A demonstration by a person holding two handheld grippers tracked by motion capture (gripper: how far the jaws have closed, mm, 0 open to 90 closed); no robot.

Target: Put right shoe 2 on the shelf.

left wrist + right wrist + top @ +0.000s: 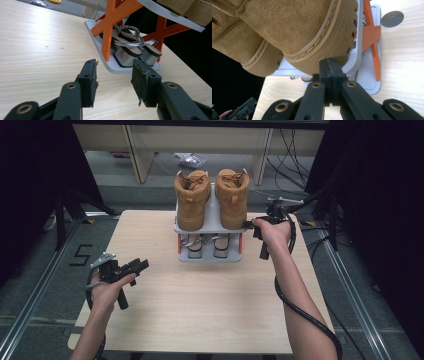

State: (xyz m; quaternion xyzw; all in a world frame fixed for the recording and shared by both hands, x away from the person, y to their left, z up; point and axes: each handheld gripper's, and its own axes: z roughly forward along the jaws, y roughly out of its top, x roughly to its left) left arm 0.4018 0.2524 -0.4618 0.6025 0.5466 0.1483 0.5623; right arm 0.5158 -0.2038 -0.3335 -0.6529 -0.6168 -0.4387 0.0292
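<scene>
Forearms of a person enter from the bottom of the high view, one gripper in each hand. Left gripper (142,265): held low over the left part of the wooden table (200,310), jaws spread with nothing between them, aimed toward the shoe rack (210,227) and well apart from it. Right gripper (329,67): jaws pressed together, tips touching the toe sole of the right tan boot (232,197) at the front right corner of the rack's grey upper shelf. Left tan boot (192,200): upright beside its pair on the same shelf, toes toward the person. Lower tray, between orange cross-braces (110,27): pair of silver heeled sandals (130,51). Rack stands at the table's far middle.
</scene>
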